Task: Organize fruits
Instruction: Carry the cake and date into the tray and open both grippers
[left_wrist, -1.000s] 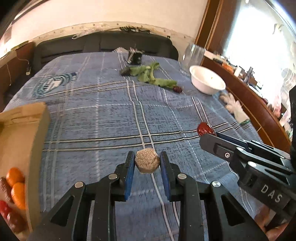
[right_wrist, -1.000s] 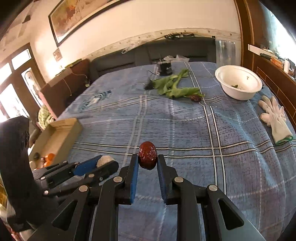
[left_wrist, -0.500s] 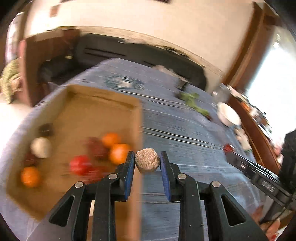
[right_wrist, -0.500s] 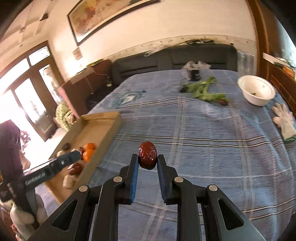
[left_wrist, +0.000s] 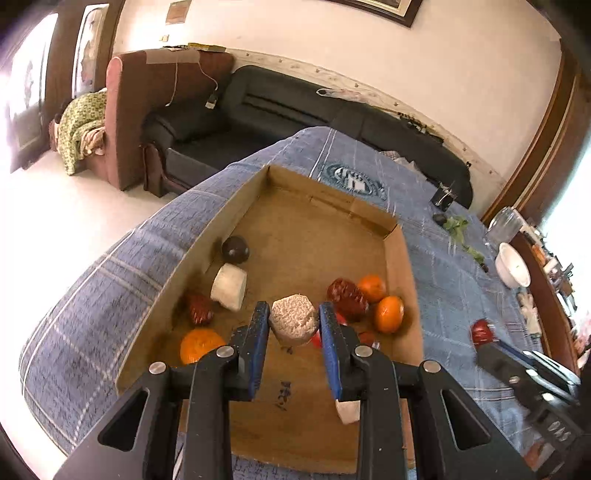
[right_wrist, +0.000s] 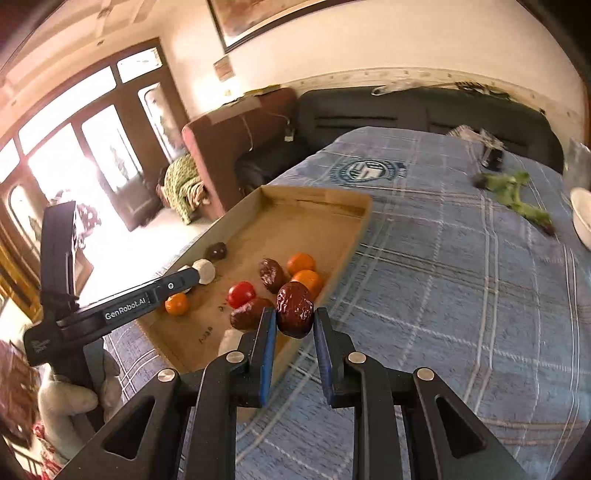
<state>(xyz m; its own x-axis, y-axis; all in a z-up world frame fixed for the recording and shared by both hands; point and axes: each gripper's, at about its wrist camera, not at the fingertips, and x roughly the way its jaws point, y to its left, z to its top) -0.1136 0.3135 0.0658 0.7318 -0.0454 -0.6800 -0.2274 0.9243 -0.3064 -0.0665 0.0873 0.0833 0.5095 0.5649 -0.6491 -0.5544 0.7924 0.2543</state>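
Observation:
My left gripper (left_wrist: 294, 325) is shut on a beige, rough-cut fruit chunk (left_wrist: 294, 322) and hangs over the cardboard tray (left_wrist: 400, 254). Inside the tray lie oranges (left_wrist: 388, 314), wrinkled red dates (left_wrist: 347, 295), a white chunk (left_wrist: 229, 287) and a dark round fruit (left_wrist: 235, 250). My right gripper (right_wrist: 294, 325) is shut on a wrinkled red date (right_wrist: 294, 309), just at the tray's (right_wrist: 325, 205) near right rim. The left gripper (right_wrist: 201, 272) shows at the left in the right wrist view, still holding its chunk. The right gripper's date (left_wrist: 482, 331) shows at the right in the left wrist view.
The tray sits on a table under a blue plaid cloth (right_wrist: 461, 295). Farther back lie green leaves (right_wrist: 515, 194) and a white bowl (left_wrist: 512, 265). A black sofa (left_wrist: 280, 110) and a brown armchair (left_wrist: 147, 110) stand beyond the table edge. A gloved hand (right_wrist: 62, 398) holds the left gripper.
Both grippers have swung left from the open cloth toward the tray, each still holding its fruit. The left one now hangs over the tray; the right one has reached its rim.

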